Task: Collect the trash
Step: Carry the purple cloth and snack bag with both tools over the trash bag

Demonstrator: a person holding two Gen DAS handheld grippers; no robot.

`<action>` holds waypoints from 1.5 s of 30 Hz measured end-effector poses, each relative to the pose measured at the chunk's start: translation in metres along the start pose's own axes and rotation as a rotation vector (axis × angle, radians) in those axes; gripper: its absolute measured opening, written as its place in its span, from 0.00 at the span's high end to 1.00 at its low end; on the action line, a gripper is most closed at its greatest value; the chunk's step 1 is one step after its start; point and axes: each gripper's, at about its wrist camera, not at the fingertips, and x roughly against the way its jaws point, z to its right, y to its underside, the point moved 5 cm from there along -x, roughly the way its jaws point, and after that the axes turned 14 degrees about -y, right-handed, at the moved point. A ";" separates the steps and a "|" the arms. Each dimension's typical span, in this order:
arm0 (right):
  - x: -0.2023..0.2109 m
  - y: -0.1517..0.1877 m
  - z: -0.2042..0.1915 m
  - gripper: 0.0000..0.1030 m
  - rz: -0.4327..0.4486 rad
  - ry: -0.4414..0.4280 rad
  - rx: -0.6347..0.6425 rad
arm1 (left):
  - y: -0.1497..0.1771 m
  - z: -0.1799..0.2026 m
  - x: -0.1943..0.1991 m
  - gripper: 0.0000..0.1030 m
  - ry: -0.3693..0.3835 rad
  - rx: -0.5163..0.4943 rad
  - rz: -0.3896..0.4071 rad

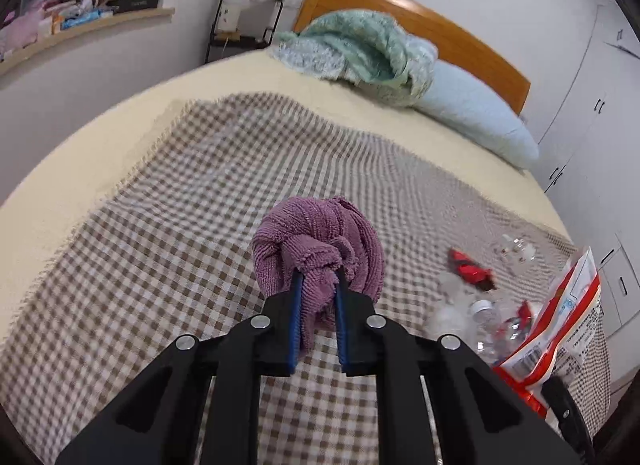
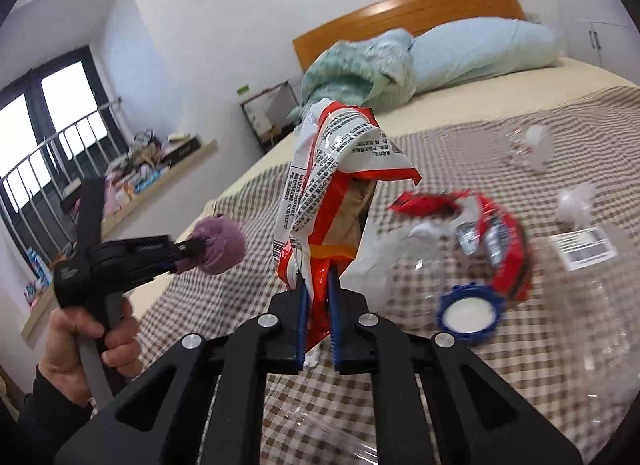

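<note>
While left claw (image 1: 318,285) pinches purple cloth (image 1: 320,241), right claw (image 2: 318,285) pinches snack bag (image 2: 340,169).

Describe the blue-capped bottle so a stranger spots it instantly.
Start at the bed's checkered blanket, near the right gripper clamping a snack bag. Just right of it lies a clear plastic bottle. Its blue cap faces the camera; the neighbouring trash is mostly red wrappers.
</note>
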 end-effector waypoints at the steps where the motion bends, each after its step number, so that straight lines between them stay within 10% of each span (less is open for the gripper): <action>1: 0.009 -0.005 0.002 0.91 0.023 0.016 0.007 | -0.002 0.001 0.008 0.89 -0.001 -0.002 0.014; 9: 0.085 -0.037 0.001 0.91 0.170 0.067 0.015 | 0.012 0.033 0.090 0.89 0.089 -0.050 0.126; 16: 0.182 -0.025 0.010 0.91 0.102 0.209 0.095 | 0.056 0.101 0.172 0.89 0.269 -0.156 0.171; 26: 0.363 0.028 0.018 0.91 0.034 0.497 0.180 | 0.197 0.220 0.277 0.89 0.573 -0.431 0.063; 35: 0.433 0.184 0.085 0.91 -0.226 0.650 0.032 | 0.345 0.291 0.299 0.89 0.635 -0.698 -0.072; 45: 0.379 0.391 0.156 0.91 -0.630 0.652 -0.053 | 0.462 0.350 0.255 0.89 0.537 -0.925 -0.248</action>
